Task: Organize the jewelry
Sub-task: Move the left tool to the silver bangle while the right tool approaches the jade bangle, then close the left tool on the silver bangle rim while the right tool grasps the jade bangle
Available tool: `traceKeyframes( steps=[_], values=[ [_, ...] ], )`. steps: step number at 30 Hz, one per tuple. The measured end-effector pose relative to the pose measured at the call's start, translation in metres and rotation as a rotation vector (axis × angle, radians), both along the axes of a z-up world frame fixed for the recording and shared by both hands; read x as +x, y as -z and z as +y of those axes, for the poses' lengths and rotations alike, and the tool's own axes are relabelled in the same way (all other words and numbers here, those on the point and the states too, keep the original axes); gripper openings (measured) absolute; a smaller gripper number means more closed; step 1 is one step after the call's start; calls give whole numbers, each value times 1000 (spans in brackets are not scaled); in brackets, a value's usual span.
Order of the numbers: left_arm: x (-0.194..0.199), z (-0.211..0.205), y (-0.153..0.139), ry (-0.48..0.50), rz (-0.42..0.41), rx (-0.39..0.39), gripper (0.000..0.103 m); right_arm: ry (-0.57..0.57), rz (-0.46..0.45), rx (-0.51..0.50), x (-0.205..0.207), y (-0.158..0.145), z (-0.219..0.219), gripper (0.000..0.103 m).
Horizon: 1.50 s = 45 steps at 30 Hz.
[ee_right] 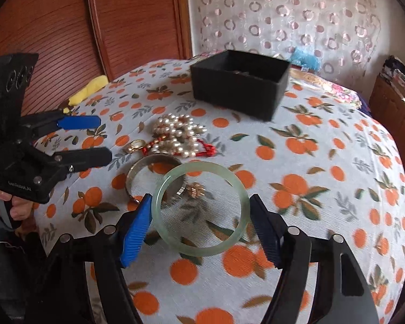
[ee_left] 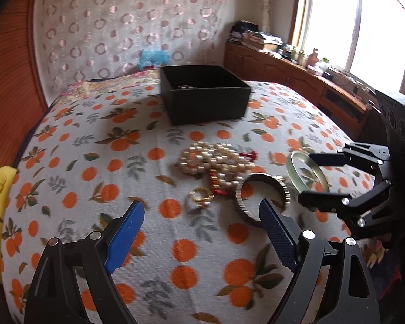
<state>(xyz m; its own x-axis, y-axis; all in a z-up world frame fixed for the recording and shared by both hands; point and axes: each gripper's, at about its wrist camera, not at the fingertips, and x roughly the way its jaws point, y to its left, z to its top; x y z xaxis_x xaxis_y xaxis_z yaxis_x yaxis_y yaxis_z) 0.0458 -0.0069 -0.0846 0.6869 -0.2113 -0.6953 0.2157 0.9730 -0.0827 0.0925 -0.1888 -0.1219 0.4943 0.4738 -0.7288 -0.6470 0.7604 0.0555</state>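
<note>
- Evidently, the jewelry was still heaped loose on the bed [ee_left: 75, 162], near the open black box [ee_left: 205, 94], in which a few small pieces were dimly seen.
- The right claw [ee_right: 199, 216] was held spread around the pale green bangle [ee_right: 201, 208]; its blue pad looked to be at the rim, the dark pad a little apart, so no grip was judged to be made.
- The left claw [ee_left: 202, 216] was released and empty, hovering just short of the gold ring [ee_left: 201, 195], with the silver bangle [ee_left: 262, 199] beside its dark pad.
- The green bangle lay partly over the silver one; if it were dragged rather than lifted, the silver bangle and the small gold piece [ee_right: 195, 190] beside it could be shoved about.
- A hard, smooth ring pinched across its width could squirt out of the pads.
- The pearl strands [ee_left: 216, 162] were tangled with red cord, so a neighbour might be snagged and pulled along.
- With both claws working close together, a collision could be risked.
</note>
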Motion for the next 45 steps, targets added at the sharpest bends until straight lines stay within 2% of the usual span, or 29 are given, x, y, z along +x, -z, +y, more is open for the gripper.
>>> traceKeyframes(
  steps=[3, 5, 11, 18, 25, 34, 39, 45],
  values=[
    [0, -12, -1, 38, 3, -3, 83, 22, -7, 1, -2, 0, -13, 74],
    [0, -20, 0, 58, 8, -3, 75, 38, -11, -2, -4, 1, -21, 74],
    [6, -40, 5, 98, 40, 8, 65, 80, -13, 1, -1, 4, -38, 74],
    [11, -55, 12, 121, 69, 28, 65, 94, -14, 15, 0, 8, -44, 74],
    [19, -64, 19, 126, 90, 56, 60, 102, -12, 22, 1, 10, -46, 74],
    [24, -74, 21, 122, 77, 133, 57, 106, -9, 30, 1, 9, -47, 74],
    [21, -67, 15, 111, 65, 107, 57, 104, -7, 22, 1, 10, -46, 74],
    [19, -51, -8, 93, 12, 61, 57, 88, -12, 6, 4, 4, -38, 74]
  ],
)
